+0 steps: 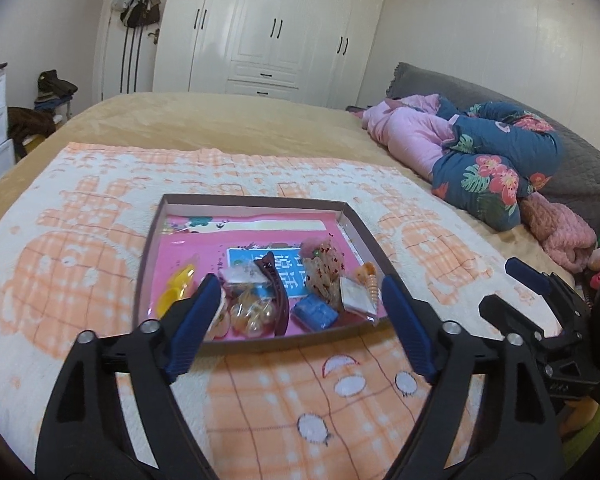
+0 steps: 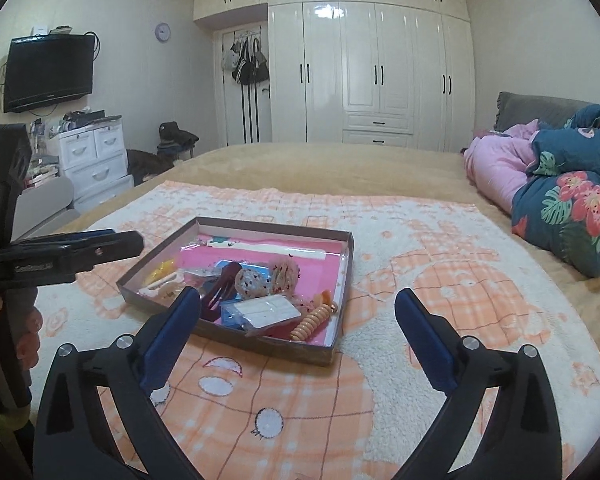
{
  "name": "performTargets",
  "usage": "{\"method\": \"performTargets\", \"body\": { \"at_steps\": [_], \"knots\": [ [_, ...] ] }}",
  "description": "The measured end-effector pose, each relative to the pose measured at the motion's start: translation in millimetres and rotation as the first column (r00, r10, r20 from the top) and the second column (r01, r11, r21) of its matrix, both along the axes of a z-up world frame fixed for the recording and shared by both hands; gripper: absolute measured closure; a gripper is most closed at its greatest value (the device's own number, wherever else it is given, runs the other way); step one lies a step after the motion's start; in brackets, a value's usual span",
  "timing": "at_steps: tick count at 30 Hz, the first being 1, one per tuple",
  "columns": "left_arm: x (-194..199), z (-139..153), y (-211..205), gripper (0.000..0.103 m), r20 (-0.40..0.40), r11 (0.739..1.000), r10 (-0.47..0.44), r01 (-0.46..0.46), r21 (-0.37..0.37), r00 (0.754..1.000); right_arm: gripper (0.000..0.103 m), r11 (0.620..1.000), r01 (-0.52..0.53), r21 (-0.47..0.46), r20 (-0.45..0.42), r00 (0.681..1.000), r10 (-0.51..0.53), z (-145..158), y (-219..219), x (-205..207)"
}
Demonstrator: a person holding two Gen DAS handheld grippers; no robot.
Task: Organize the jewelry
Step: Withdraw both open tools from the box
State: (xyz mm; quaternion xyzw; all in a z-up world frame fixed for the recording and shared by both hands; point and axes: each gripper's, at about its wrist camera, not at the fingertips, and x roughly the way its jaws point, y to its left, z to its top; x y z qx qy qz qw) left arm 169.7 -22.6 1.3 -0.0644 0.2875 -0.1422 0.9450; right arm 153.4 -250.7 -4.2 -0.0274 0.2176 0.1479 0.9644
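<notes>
Here, a shallow cardboard tray (image 2: 342, 264) lies on an orange-and-white fleece blanket (image 2: 440, 280) spread over a bed (image 2: 320, 164). The tray is lined in pink and holds a loose jumble of jewelry and hair pieces: a dark maroon hair clip (image 2: 220, 294), a coiled orange hair tie (image 2: 312, 322), a yellow clip (image 2: 160, 270), a blue piece (image 1: 314, 312), small white packets (image 2: 270, 310) and clear amber beads (image 1: 254, 314).

The left gripper (image 1: 296, 300) hovers just in front of the tray's near edge, jaws spread wide, with nothing pinched between them. The right gripper (image 2: 298, 312) hangs over the blanket beside the tray's near right corner, jaws also spread wide and empty. A hand (image 2: 28, 336) shows at the left edge of the right wrist view, holding the left gripper's handle.

Behind stand a white wardrobe (image 2: 364, 72), a wall television (image 2: 48, 72) and a folded floral quilt (image 2: 568, 200).
</notes>
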Motion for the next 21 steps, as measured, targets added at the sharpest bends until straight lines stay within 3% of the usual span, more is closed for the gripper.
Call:
{"method": "performTargets", "body": {
  "at_steps": [6, 21],
  "knots": [
    [-25.7, 0.5, 9.4, 0.012, 0.027, 1.000, 0.014, -0.014, -0.002, 1.000, 0.006, 1.000, 0.008, 0.005, 0.016, 1.000, -0.008, 2.3, -0.4, -15.5],
    [-62.1, -4.0, 19.7, 0.011, 0.080, 0.998, 0.053, -0.055, 0.021, 0.995, 0.006, 0.999, 0.037, 0.016, 0.036, 0.999, -0.038, -4.2, -6.2, -41.1]
  ]
}}
